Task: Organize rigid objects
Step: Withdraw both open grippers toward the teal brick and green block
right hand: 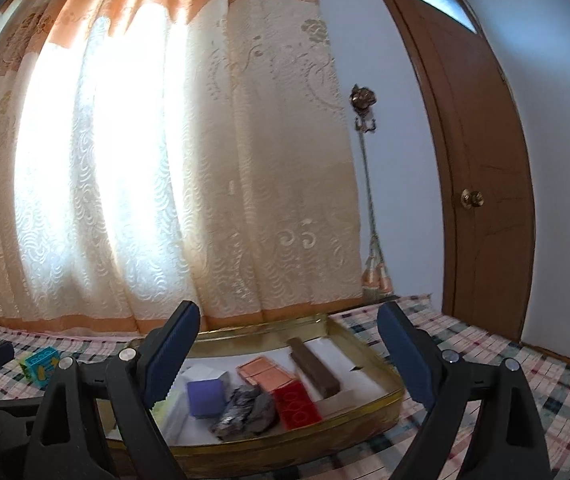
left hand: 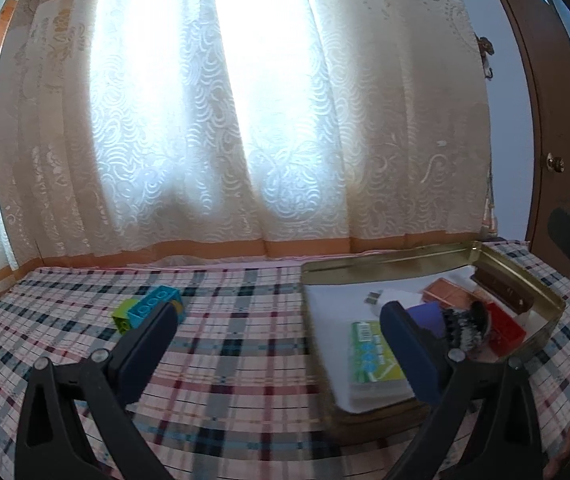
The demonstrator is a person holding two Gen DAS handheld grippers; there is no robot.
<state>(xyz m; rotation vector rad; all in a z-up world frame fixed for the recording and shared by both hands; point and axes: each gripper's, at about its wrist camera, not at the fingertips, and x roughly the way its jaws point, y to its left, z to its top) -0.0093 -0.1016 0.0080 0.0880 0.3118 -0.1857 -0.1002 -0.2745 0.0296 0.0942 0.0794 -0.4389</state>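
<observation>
A gold metal tin (left hand: 385, 262) (right hand: 269, 326) sits on the plaid cloth. It holds a red brick (left hand: 507, 330) (right hand: 297, 402), a purple block (right hand: 204, 397), a brown bar (right hand: 315, 368), a pink tile (right hand: 265, 374), a grey crumpled lump (right hand: 245, 414) and a green-labelled card (left hand: 371, 354). A blue and green brick cluster (left hand: 147, 310) (right hand: 41, 364) lies on the cloth left of the tin. My left gripper (left hand: 281, 346) is open and empty, between the cluster and the tin. My right gripper (right hand: 289, 356) is open and empty above the tin's near side.
The plaid cloth (left hand: 237, 344) covers the surface. A lace curtain (left hand: 225, 120) hangs close behind it. A brown door (right hand: 481, 160) with a brass knob stands at the right, with a curtain tassel (right hand: 375, 272) beside it.
</observation>
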